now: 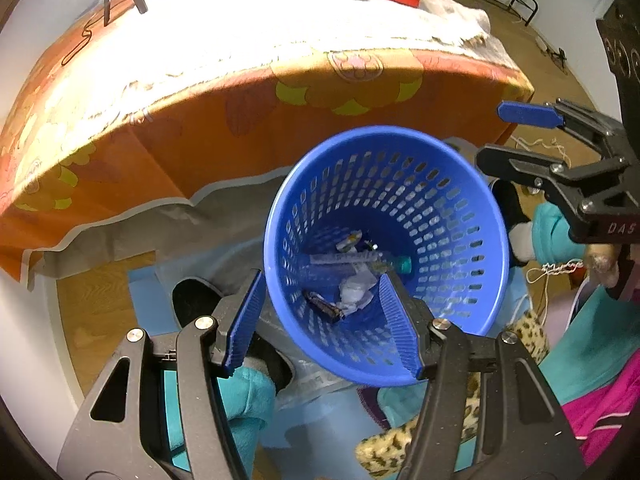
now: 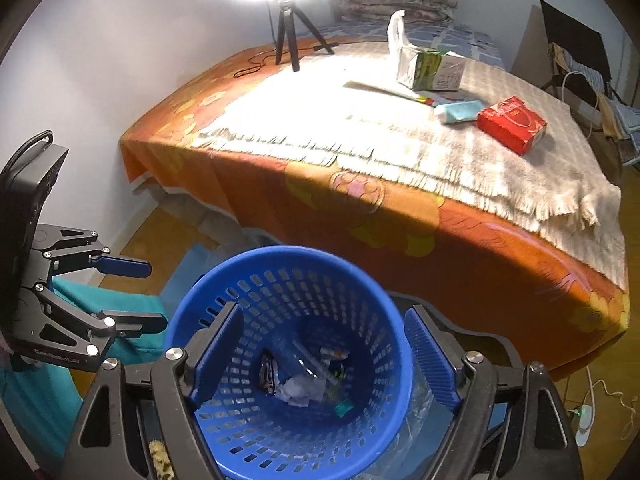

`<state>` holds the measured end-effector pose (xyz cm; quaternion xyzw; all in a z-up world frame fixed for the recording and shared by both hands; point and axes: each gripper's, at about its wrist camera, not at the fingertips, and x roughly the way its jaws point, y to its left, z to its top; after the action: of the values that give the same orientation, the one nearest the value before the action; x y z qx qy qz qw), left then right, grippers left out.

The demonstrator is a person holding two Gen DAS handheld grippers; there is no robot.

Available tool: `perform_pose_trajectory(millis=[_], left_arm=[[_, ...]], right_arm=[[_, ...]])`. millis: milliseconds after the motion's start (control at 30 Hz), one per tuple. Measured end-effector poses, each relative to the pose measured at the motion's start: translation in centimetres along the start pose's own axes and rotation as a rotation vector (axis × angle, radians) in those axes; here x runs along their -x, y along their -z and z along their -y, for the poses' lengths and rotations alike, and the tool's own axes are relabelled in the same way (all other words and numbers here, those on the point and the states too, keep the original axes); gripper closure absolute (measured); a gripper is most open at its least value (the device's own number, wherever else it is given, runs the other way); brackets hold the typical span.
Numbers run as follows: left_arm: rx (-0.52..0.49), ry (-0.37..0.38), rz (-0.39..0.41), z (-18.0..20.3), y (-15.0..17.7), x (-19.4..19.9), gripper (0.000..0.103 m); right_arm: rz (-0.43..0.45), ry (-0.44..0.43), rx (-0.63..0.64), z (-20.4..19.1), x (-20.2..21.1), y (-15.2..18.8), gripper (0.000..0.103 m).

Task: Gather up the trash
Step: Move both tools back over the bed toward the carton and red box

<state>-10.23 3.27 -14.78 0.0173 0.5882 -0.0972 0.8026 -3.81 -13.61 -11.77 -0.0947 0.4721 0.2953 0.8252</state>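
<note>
The round blue plastic basket with slotted walls stands on the floor just in front of the bed, its open mouth facing up toward both cameras. At its bottom lies a small heap of trash: a clear plastic syringe-like tube, a crumpled white paper scrap, a dark snack wrapper and a small teal cap.

The left tool hangs over the near edge of the basket, its blue ribbed pads apart; one pad sits inside the rim and the other outside it, and whether they press the wall cannot be told. The right tool hovers above the basket mouth with its pads spread wide and nothing between them but the view down into the basket; it is released. From the left wrist view the right tool shows at the far side of the basket, jaws apart.

Behind the basket the bed carries an orange floral bedspread with a fringed beige blanket on top. On the blanket lie a red cardboard box, a torn green-and-white carton and a light blue packet. A black tripod stands at the far edge beneath a bright lamp. Teal cloth and a leopard-print fabric lie around the basket.
</note>
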Motion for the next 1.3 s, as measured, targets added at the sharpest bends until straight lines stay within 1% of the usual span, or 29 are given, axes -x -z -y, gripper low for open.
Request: perform_pose_trajectory(millis=[67,133,267,333,433,467,533,567,600,700,833,967,1000,1033,1133,1167,1300], left_arm=[[0.008,0.004,0.006,-0.1,-0.6,0.1,0.042],[0.015,0.006,0.012,-0.1,-1.1,0.3,0.042],[0.033,0.012,0.031,-0.5,-2.8,0.6,0.042],[0.041,0.017,0.045,-0.8,-3.9,0.9,0.042],[0.037,0.009,0.076,-1.0,-5.9,1.4,0.042],[0.035,0.006,0.093,-1.1,-6.9,1.6,0.042],[0.034,0.004,0.115,-1.3,-8.3,1.9,0.037],[0.032,0.000,0.138,-1.4,-9.4,2.2,0.033],[0.028,-0.004,0.154,-1.5,-10.3,2.4,0.032],[0.017,-0.014,0.206,-1.6,-13.1,2.7,0.032],[0.015,-0.007,0.265,-1.8,-17.0,2.9,0.032],[-0.025,-0.008,0.311,-1.4,-20.6,2.9,0.032],[-0.033,-0.006,0.321,-1.3,-21.4,2.9,0.032],[-0.039,-0.004,0.332,-1.1,-22.3,2.9,0.032],[-0.049,0.000,0.358,-0.8,-24.6,2.7,0.032],[-0.056,-0.001,0.366,-0.7,-25.8,2.4,0.032],[-0.073,-0.001,0.381,-0.4,-28.7,1.5,0.032]], right_arm=[[0.003,0.003,-0.007,0.3,0.1,-0.2,0.017],[0.014,0.012,-0.013,0.5,0.4,-0.5,0.013],[0.030,0.019,-0.031,1.5,0.9,-1.3,0.012],[0.046,0.025,-0.049,2.5,1.3,-1.9,0.009],[0.057,0.027,-0.081,4.0,1.7,-2.8,0.009],[0.060,0.028,-0.096,4.6,1.9,-3.1,0.009],[0.069,0.033,-0.130,6.0,2.1,-3.9,0.009],[0.074,0.035,-0.145,6.7,2.2,-4.3,0.009],[0.079,0.035,-0.159,7.2,2.4,-4.6,0.009],[0.092,0.043,-0.212,9.4,2.7,-5.8,0.009],[0.108,0.058,-0.272,12.4,3.0,-7.8,0.009],[0.119,0.088,-0.306,15.2,3.0,-10.0,0.009],[0.121,0.093,-0.323,16.0,2.9,-10.7,0.006],[0.126,0.094,-0.338,16.6,2.7,-11.2,0.000],[0.135,0.092,-0.403,19.0,2.2,-13.2,0.000],[0.133,0.092,-0.414,19.4,2.0,-13.6,0.000],[0.116,0.108,-0.433,20.9,0.5,-15.9,0.000]])
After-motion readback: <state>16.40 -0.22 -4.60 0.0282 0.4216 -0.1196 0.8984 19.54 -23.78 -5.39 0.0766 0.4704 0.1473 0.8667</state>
